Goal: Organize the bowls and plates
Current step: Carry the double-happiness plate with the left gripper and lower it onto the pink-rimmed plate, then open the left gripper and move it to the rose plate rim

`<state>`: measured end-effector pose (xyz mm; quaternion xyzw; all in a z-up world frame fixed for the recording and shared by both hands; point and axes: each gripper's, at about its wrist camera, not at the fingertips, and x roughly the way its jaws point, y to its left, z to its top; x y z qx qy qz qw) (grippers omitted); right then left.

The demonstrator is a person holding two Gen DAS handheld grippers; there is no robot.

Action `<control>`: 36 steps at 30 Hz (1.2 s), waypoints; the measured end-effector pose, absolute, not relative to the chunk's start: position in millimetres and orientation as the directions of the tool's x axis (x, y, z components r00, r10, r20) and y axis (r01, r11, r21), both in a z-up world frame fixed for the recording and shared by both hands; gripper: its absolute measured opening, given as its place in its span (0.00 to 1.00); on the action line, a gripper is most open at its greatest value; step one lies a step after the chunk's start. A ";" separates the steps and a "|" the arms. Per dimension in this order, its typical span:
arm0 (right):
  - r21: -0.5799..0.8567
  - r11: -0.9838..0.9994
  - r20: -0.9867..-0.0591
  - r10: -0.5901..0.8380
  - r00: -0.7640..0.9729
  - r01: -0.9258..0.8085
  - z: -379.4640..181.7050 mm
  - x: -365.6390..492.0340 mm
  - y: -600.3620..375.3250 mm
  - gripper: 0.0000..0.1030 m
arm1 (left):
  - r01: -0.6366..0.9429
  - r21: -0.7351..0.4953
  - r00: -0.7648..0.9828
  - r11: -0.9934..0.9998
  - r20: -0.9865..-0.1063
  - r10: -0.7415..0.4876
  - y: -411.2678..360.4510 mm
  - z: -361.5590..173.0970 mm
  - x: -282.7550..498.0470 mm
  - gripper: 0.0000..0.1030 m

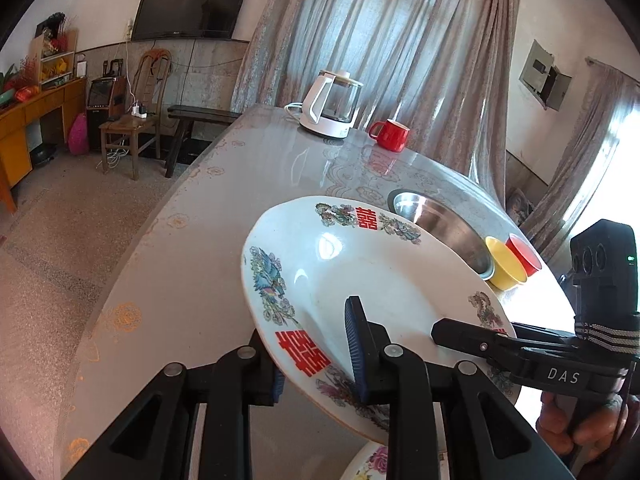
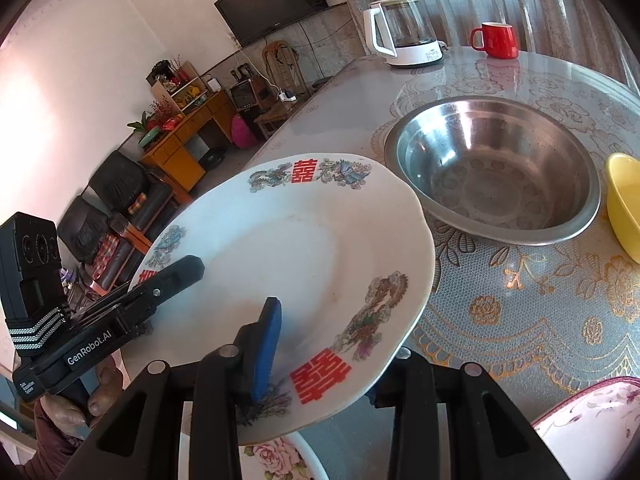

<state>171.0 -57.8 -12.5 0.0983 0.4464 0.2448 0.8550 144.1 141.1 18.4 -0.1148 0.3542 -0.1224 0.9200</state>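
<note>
A white plate [image 1: 360,264] [image 2: 312,248] with red characters and bird and dragon prints hangs tilted above the table, held from two sides. My left gripper [image 1: 316,368] is shut on its near rim, one blue pad on top and the other finger underneath. My right gripper [image 2: 320,372] is shut on another part of the rim in the same way. Each gripper also shows in the other's view, the right gripper [image 1: 460,334] and the left gripper [image 2: 176,276] both lying on the plate's edge. A floral plate [image 2: 276,456] [image 1: 372,464] lies directly below.
A steel bowl [image 2: 496,168] [image 1: 440,224] sits on the lace-patterned table [image 2: 520,320], with a yellow bowl [image 2: 624,200] and a red bowl [image 1: 524,254] beside it. A pink-rimmed plate [image 2: 592,420] lies at the near right. A kettle [image 2: 404,32] and red mug [image 2: 496,40] stand at the far edge.
</note>
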 end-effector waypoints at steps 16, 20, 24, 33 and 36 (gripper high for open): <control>0.390 0.860 -0.671 0.510 0.538 -0.330 22.5 77.6 -134.1 0.34 | 0.321 -0.285 0.699 0.903 -0.573 -0.429 60.8 45.2 59.1 0.29; 0.402 0.877 -0.691 0.479 0.541 -0.264 15.2 51.8 -173.2 0.34 | 0.378 -0.301 0.638 0.876 -0.600 -0.482 21.8 35.3 48.9 0.30; 0.413 0.893 -0.714 0.439 0.546 -0.178 3.2 28.0 -210.8 0.34 | 0.426 -0.310 0.572 0.850 -0.635 -0.519 -15.3 24.2 43.5 0.31; 0.397 0.918 -0.772 0.351 0.530 -0.030 -19.4 12.3 -256.2 0.35 | 0.438 -0.331 0.465 0.836 -0.712 -0.526 -54.3 0.2 43.2 0.36; 0.396 0.918 -0.771 0.344 0.536 -0.020 -19.8 9.4 -263.6 0.36 | 0.444 -0.320 0.460 0.837 -0.720 -0.519 -56.0 -1.4 41.2 0.37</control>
